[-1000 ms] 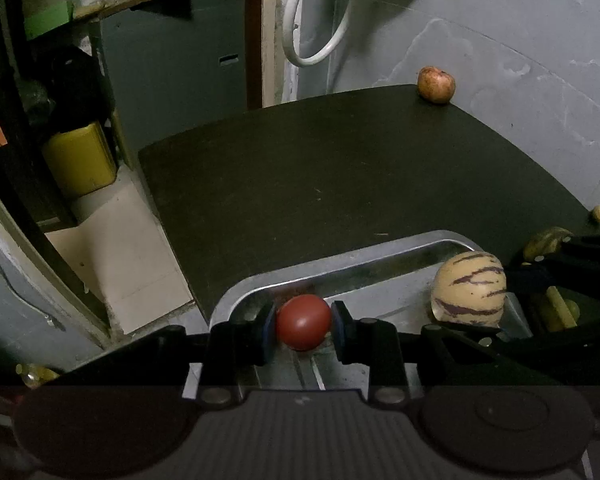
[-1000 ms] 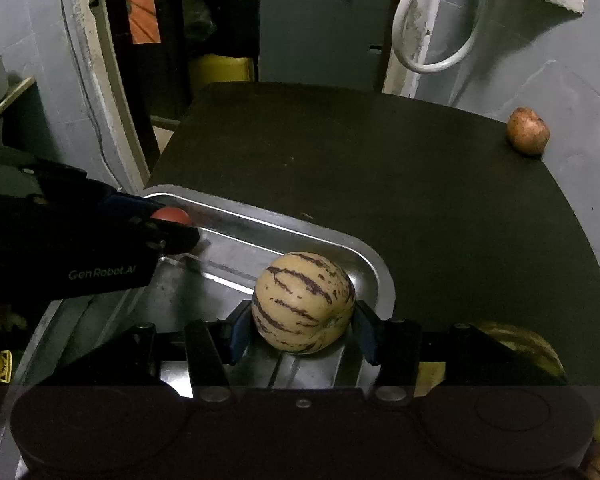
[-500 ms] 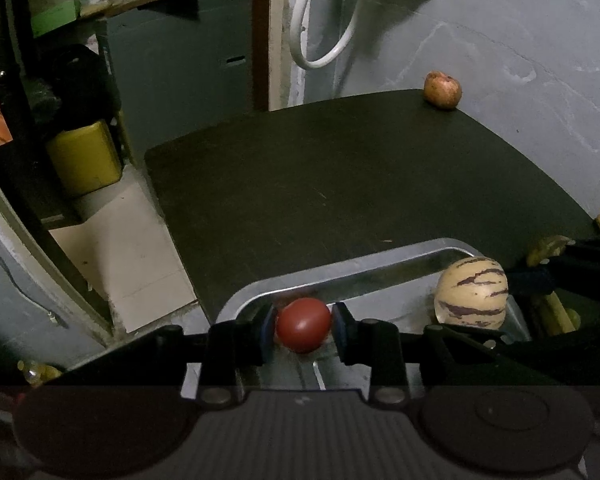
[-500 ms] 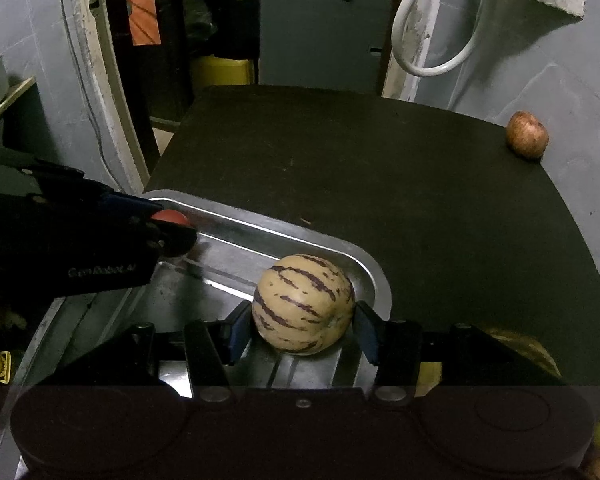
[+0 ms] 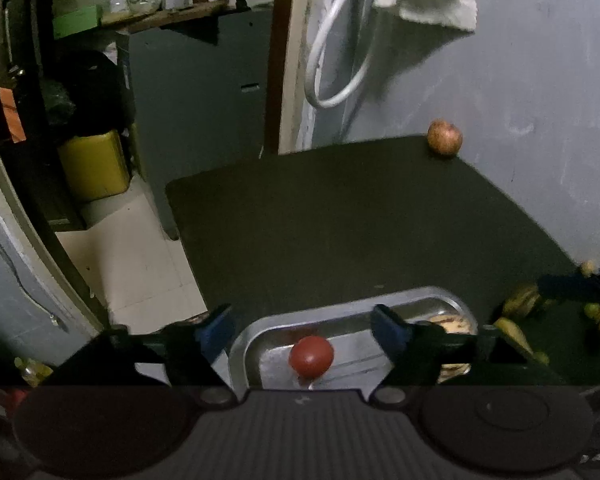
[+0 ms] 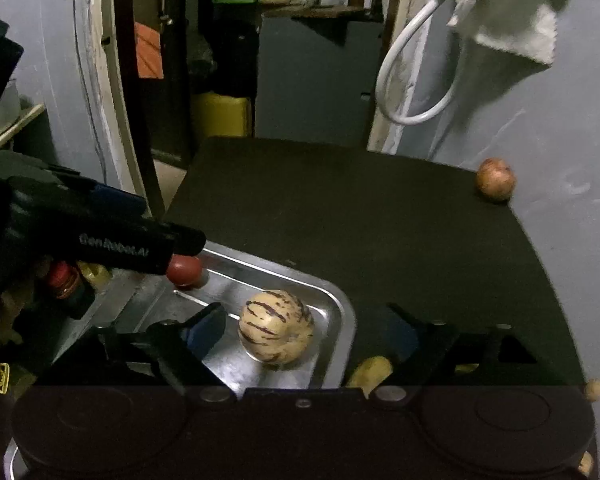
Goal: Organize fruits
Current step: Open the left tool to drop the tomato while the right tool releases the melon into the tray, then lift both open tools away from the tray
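Both fruits lie in the metal tray (image 6: 342, 316) with nothing holding them, so this reads as the release step of a two-handed drop. The left gripper (image 5: 303, 326) has its fingers spread wide, one to either side of the red fruit (image 5: 311, 356), which sits on the tray floor near the far left corner and touches neither pad. The right gripper (image 6: 302, 330) is just as wide apart around the striped melon (image 6: 276, 330), which rests against the tray's right side, close to the rim; I judge it free of the pads too, though the nearer blue pad sits close. What the next move calls for, to my eye, is lifting both tools straight up and back without nudging either fruit, since both are round and would roll on the slick metal. After that the brown fruit (image 6: 495, 179) at the far corner of the dark table (image 6: 380, 216), beside the wall, looks like a fair target, along with the yellowish pieces (image 5: 520, 304) lying on the table just right of the tray. As for heading, the red fruit is near enough a ball that I cannot give it a long axis. The melon is slightly wider than tall, its long axis roughly across the tray, with its dark stripes converging toward the upper right.
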A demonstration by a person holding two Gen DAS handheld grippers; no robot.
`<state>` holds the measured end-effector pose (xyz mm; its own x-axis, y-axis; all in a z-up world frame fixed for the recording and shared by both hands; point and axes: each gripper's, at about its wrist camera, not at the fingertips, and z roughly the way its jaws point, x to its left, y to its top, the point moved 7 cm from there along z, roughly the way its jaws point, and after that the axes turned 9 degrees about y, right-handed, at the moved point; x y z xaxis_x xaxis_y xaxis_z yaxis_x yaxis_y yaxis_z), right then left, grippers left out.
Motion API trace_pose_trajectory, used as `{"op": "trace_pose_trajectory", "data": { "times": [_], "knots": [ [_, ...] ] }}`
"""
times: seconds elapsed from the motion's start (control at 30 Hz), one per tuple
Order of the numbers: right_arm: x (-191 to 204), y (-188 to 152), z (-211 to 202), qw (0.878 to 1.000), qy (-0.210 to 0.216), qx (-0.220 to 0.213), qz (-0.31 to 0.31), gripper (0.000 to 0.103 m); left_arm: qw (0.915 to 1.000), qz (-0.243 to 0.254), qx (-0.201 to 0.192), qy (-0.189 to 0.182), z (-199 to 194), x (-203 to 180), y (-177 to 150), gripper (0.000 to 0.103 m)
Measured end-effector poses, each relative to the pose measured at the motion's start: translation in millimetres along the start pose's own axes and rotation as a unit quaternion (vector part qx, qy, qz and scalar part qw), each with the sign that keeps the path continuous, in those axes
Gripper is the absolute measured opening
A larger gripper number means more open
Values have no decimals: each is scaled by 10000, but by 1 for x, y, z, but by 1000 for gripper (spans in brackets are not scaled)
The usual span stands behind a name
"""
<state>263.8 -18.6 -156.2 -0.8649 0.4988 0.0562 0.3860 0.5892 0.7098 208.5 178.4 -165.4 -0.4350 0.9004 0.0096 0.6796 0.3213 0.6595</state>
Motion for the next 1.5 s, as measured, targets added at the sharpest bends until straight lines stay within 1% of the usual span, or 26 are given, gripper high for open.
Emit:
{"op": "trace_pose_trajectory", "data": {
  "times": [0.03,0.13,0.17,0.27,0.63,0.83,0.9,1.03,1.17,1.27,1.33,1.4,1.5],
  "knots": [
    [-1,0,-7,10000,-2,-50,45,94,10000,-48,-21,-13,-4,0,1,86],
    [-7,1,-29,9994,1,-231,258,98,9998,-121,-130,-34,-18,-2,7,95],
    [-9,2,-36,9991,14,-281,331,98,9998,-131,-168,-20,-22,-3,9,99],
    [-13,2,-57,9979,13,-431,480,102,9996,-130,-270,3,-36,-9,12,102],
    [-23,-7,-119,9953,-1,-776,577,102,9987,-152,-477,-54,-80,-43,6,102],
    [-27,-20,-152,9932,106,-948,667,102,9976,-278,-587,-225,-111,-54,-4,102],
    [-28,-27,-164,9925,134,-994,705,102,9976,-301,-563,-256,-121,-58,-10,102],
    [-26,-46,-187,9923,186,-1003,705,102,9984,-265,-380,-335,-139,-69,-26,102],
    [-30,-76,-207,9927,258,-876,792,102,9983,-330,-310,-377,-154,-76,-49,102],
    [-37,-102,-219,9920,305,-764,954,102,9989,-310,-137,-312,-160,-83,-67,102],
    [-42,-120,-226,9911,265,-664,1121,102,9991,-277,-72,-311,-164,-90,-78,102],
    [-47,-134,-231,9902,200,-609,1243,102,9988,-298,-33,-392,-170,-98,-86,102],
    [-53,-149,-244,9888,160,-712,1300,102,9981,-365,144,-474,-174,-111,-97,102]
  ]
}}
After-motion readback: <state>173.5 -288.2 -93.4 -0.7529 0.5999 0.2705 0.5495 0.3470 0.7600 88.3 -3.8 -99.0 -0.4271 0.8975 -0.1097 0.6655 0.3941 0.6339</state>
